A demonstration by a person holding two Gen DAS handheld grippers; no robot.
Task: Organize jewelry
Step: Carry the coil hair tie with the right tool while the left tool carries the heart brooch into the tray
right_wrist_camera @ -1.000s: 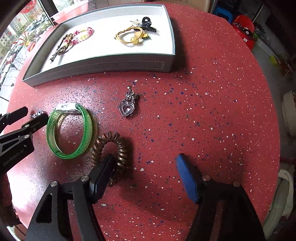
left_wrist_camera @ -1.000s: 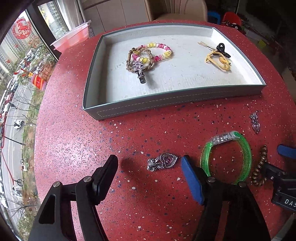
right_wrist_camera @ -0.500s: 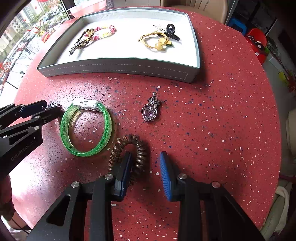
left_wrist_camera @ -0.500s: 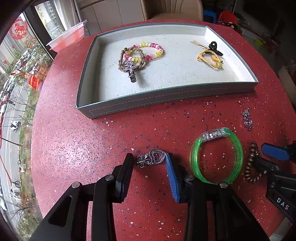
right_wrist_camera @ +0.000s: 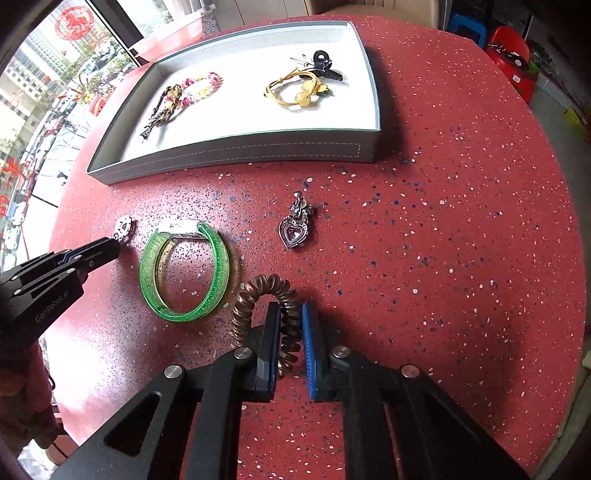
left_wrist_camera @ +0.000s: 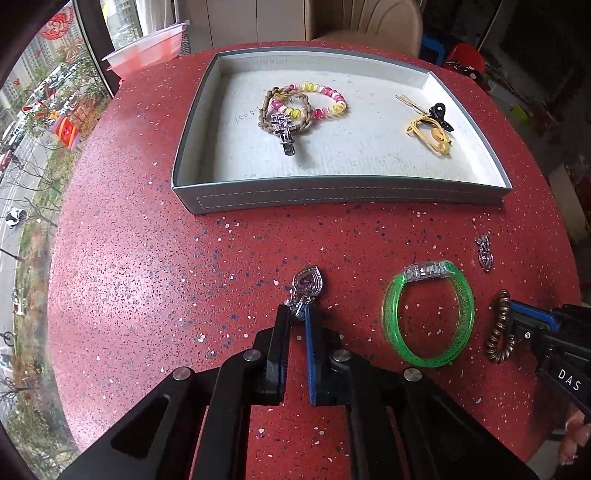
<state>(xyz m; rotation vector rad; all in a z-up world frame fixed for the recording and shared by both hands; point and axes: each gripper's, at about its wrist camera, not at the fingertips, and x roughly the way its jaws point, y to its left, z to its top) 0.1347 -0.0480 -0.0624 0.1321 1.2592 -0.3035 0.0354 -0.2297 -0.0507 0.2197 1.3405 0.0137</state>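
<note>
My left gripper [left_wrist_camera: 299,314] points down at the red speckled table [left_wrist_camera: 147,277], its jaws closing onto the clasp end of a silver heart pendant [left_wrist_camera: 308,282]; the heart sticks out past the tips. My right gripper [right_wrist_camera: 290,310] is closing its jaws on one side of a brown spiral hair tie [right_wrist_camera: 258,291], which is squeezed between the pads. A green bangle [left_wrist_camera: 389,317] lies between the two grippers. A second heart pendant [right_wrist_camera: 295,229] lies loose beyond the hair tie. The grey tray [left_wrist_camera: 332,194] at the back holds beaded bracelets [left_wrist_camera: 306,105] and a yellow hair tie [left_wrist_camera: 432,129].
A pink plastic tub [left_wrist_camera: 147,48] stands at the table's far left edge by the window. A beige chair [left_wrist_camera: 362,22] is behind the tray. Red stools [right_wrist_camera: 513,55] sit on the floor to the right. A hand [right_wrist_camera: 22,387] holds the left gripper.
Both grippers went from wide open to closed: the left onto the heart pendant, which turned to point away from me, the right onto the spiral hair tie, now slightly raised.
</note>
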